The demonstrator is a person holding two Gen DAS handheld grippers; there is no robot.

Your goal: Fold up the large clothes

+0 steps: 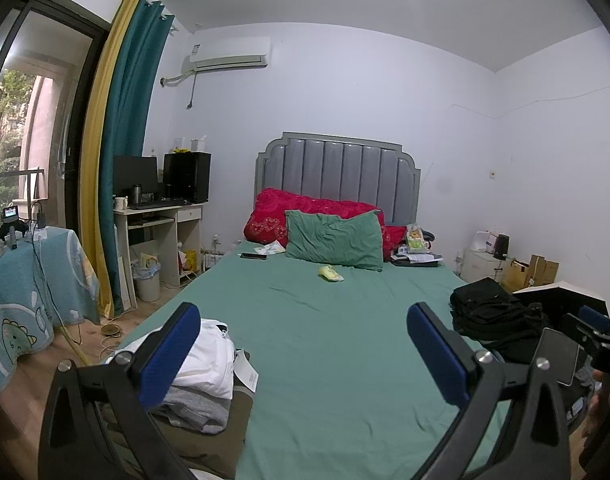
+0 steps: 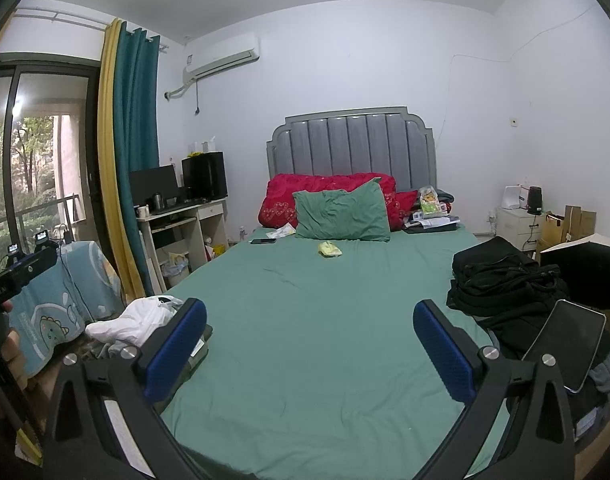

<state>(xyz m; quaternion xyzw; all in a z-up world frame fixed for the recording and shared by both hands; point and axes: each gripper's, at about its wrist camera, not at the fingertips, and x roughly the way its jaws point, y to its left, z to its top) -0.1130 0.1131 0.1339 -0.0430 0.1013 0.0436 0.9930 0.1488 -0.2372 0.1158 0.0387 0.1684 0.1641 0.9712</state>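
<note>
Both claws hang above the foot of the bed (image 1: 325,340), pointing toward the grey headboard (image 1: 337,168). The left claw (image 1: 305,356) is spread wide with nothing between its blue pads, and the right claw (image 2: 311,354) is equally wide and holds nothing.

The clothes sit in two groups at the near corners, leaving the middle of the green sheet bare, which reads as working room for laying a garment flat. At the near left corner a white garment (image 1: 207,360) lies rumpled on top of a grey garment (image 1: 197,408), with an olive piece (image 1: 221,444) beneath; a white paper tag (image 1: 247,374) sticks out at the side. At the near right edge is a pile of black clothes (image 2: 501,276), bunched and layered, with a phone (image 2: 565,344) resting on dark cloth just in front of it.

The white garment has no clear long axis; it is heaped, spilling toward the bed's left edge. The black pile runs roughly along the bed's right side, its layers stacked rather than spread. Whether either group is already folded or waiting to be folded, the views do not settle: the left stack looks partly layered, the white top piece loose.

A green pillow (image 1: 335,240) and red bedding (image 1: 273,212) stay at the head, well apart from both piles.
</note>
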